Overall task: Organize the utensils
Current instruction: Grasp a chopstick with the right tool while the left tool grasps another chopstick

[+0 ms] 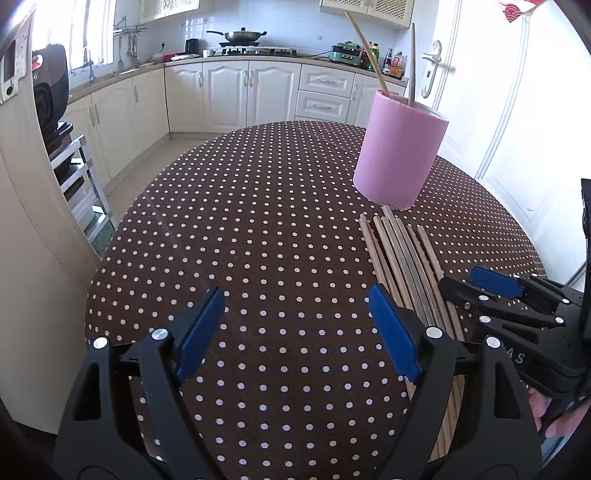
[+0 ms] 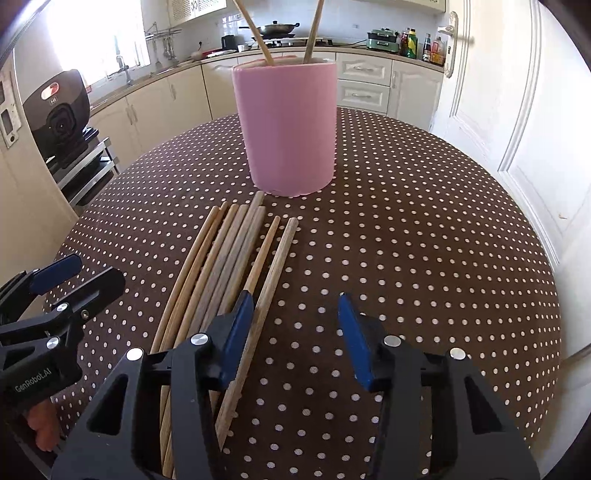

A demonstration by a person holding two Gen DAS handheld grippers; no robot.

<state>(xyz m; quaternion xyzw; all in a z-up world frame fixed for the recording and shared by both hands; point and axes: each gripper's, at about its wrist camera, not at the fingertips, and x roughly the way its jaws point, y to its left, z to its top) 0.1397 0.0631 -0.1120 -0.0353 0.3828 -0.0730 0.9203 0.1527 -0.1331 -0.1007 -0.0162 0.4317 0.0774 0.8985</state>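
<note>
Both my left gripper [image 1: 295, 332] and right gripper [image 2: 295, 332] hold their jaws wide apart, gripping nothing. Loose wooden chopsticks [image 2: 236, 258] lie on the polka-dot brown desk [image 2: 424, 240], near the pink cylindrical holder [image 2: 288, 129].

One pink holder [image 2: 290, 129] stands on the desk [image 2: 424, 240] with two chopsticks [image 2: 312, 33] in it, about nine chopsticks [image 2: 229, 258] lying loose, and two tools [image 2: 295, 332] in view.
</note>
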